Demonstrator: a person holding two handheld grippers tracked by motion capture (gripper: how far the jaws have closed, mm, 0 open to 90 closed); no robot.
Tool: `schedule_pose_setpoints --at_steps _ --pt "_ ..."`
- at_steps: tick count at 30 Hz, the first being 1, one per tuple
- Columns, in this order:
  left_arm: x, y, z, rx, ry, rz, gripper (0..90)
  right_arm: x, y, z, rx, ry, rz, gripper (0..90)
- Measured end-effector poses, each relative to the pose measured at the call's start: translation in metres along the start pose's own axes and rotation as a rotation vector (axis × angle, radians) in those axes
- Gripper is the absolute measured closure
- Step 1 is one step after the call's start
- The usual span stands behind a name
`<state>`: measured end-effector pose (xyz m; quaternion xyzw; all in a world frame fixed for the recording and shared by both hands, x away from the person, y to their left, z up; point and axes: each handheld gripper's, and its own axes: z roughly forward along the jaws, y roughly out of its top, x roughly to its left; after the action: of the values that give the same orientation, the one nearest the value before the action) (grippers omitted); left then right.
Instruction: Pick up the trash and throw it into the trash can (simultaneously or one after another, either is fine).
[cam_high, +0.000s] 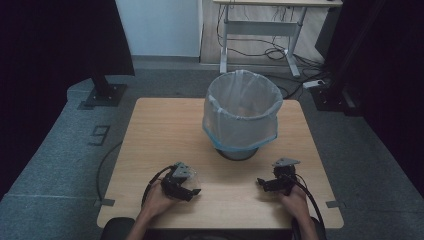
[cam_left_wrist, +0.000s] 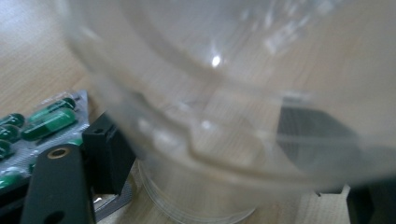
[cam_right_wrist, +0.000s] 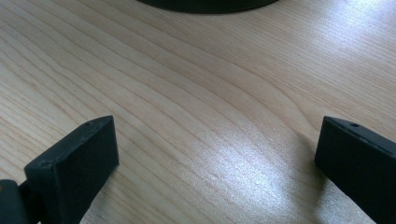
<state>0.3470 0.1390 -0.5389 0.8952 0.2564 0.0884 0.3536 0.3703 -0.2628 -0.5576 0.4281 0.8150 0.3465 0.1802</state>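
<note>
Between the left hand-held gripper's (cam_left_wrist: 224, 186) jaws, a clear plastic cup (cam_left_wrist: 224, 93).

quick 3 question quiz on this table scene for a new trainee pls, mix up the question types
1. True or false: the clear plastic cup sits between the left gripper's jaws.
2. What lies on the table beside the cup in the left gripper view? A) a blister pack of green capsules B) a spoon C) a red marker
3. Fill in: the bin at the table's far side is lined with a clear ____.

Key:
1. True; the cup stands between the jaws, one dark jaw showing through its wall.
2. A, the blister pack.
3. Bag. The right gripper is open over bare wood.
</note>
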Motion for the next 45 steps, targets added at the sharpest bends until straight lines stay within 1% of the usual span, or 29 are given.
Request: schedule_pose_setpoints --at_steps 3,7,10,15,21,26,28,31,37,39,40,42,44,45 --pt "-0.001 -0.001 0.002 0.011 0.010 0.005 25.1 0.000 0.000 0.000 0.000 0.000 0.000 0.0" --pt "0.000 -0.002 0.002 0.004 0.011 -0.003 27.5 0.000 0.000 0.000 0.000 0.000 0.000 0.0" --pt "0.001 -0.002 0.001 0.003 0.019 -0.005 29.3 0.000 0.000 0.000 0.000 0.000 0.000 0.0" --pt "0.004 0.000 -0.007 -0.027 0.021 -0.020 30.6 0.000 0.000 0.000 0.000 0.000 0.000 0.0" --pt "0.007 0.004 -0.015 -0.045 0.036 -0.026 31.3 0.000 0.000 0.000 0.000 0.000 0.000 0.0" --pt "0.011 0.007 -0.022 -0.077 0.037 -0.043 31.8 0.000 0.000 0.000 0.000 0.000 0.000 0.0" --pt "0.011 0.008 -0.023 -0.082 0.037 -0.046 31.9 0.000 0.000 0.000 0.000 0.000 0.000 0.0" --pt "0.013 0.011 -0.027 -0.089 0.041 -0.051 32.2 0.000 0.000 0.000 0.000 0.000 0.000 0.0" --pt "0.016 0.020 -0.033 -0.096 0.050 -0.038 32.4 0.000 0.000 0.000 0.000 0.000 0.000 0.0" --pt "0.016 0.025 -0.036 -0.097 0.056 -0.028 32.5 0.000 0.000 0.000 0.000 0.000 0.000 0.0" --pt "0.016 0.025 -0.036 -0.097 0.056 -0.028 32.5 0.000 0.000 0.000 0.000 0.000 0.000 0.0" --pt "0.018 0.032 -0.040 -0.106 0.056 -0.026 32.5 0.000 0.000 0.000 0.000 0.000 0.000 0.0" --pt "0.018 0.034 -0.041 -0.104 0.055 -0.025 32.6 0.000 0.000 0.000 0.000 0.000 0.000 0.0" --pt "0.020 0.038 -0.043 -0.101 0.055 -0.022 32.6 0.000 0.000 0.000 0.000 0.000 0.000 0.0"
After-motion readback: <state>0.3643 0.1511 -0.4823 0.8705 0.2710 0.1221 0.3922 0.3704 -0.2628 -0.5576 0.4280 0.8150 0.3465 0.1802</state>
